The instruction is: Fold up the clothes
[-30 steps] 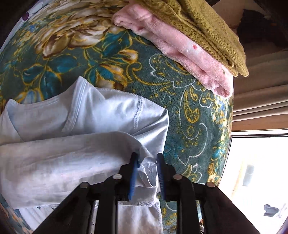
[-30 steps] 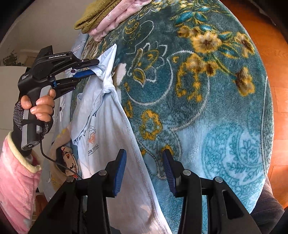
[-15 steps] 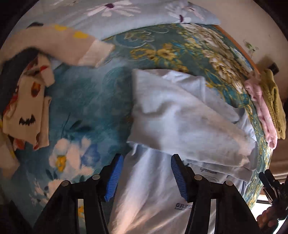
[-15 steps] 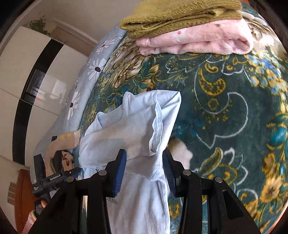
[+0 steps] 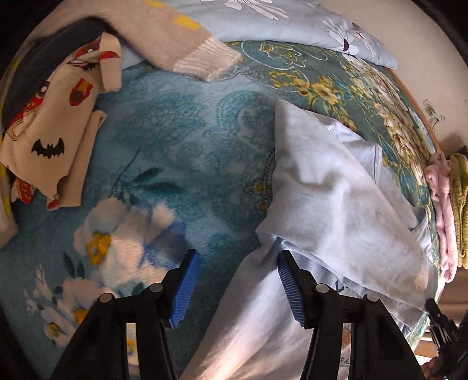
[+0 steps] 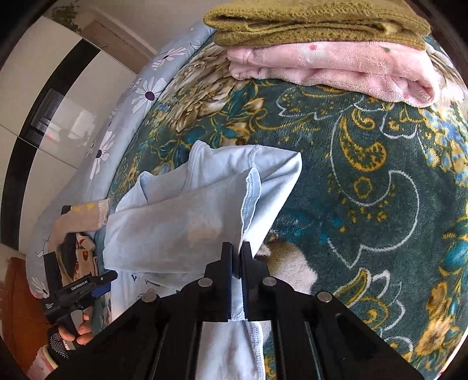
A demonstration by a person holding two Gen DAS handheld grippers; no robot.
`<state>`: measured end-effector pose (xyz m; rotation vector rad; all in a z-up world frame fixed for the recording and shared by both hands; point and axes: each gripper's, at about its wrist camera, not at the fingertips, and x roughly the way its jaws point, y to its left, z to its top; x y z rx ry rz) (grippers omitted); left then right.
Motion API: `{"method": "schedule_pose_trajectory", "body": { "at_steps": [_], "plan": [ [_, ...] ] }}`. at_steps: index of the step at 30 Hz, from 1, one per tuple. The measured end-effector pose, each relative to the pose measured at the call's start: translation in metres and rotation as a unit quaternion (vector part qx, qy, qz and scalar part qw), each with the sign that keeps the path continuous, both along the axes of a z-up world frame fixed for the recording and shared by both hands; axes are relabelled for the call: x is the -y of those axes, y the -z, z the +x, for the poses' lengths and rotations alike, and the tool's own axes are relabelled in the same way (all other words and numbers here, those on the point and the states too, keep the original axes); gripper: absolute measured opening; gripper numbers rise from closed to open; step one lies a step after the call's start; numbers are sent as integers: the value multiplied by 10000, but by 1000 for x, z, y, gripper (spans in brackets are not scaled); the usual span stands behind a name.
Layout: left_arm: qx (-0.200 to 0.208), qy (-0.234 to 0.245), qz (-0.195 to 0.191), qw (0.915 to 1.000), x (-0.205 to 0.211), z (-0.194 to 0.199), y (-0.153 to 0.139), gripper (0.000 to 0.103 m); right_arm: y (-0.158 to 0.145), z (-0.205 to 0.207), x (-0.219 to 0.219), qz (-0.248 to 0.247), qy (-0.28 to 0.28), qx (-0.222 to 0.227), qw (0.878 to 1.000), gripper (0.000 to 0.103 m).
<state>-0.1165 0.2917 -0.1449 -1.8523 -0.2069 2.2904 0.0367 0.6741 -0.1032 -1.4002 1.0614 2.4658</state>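
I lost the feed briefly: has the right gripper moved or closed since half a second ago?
Yes. The right gripper was open short of the light blue shirt; now it has advanced toward the folded pink blanket and shut on the shirt's edge.

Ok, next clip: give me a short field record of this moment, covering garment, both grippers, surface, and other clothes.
garment: light blue shirt, partly folded, sleeve laid across body
left gripper: open, over the shirt's edge, gripping nothing
right gripper: shut on the shirt's hem edge
surface: teal floral blanket
folded stack: olive knit on top of pink fleece, far edge of the blanket
unfolded pile: cartoon-print garment, beige sweater
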Motion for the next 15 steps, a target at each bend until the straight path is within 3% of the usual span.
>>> {"method": "schedule_pose_trajectory", "body": {
  "at_steps": [9, 15],
  "plan": [
    [43, 4, -236, 9997, -7, -18, 4, 59, 11, 9, 0, -208, 269, 279, 9990, 5],
    [43, 125, -346, 9993, -12, -18, 4, 60, -3, 2, 6, 120, 84, 224, 9996, 6]
  ]
}}
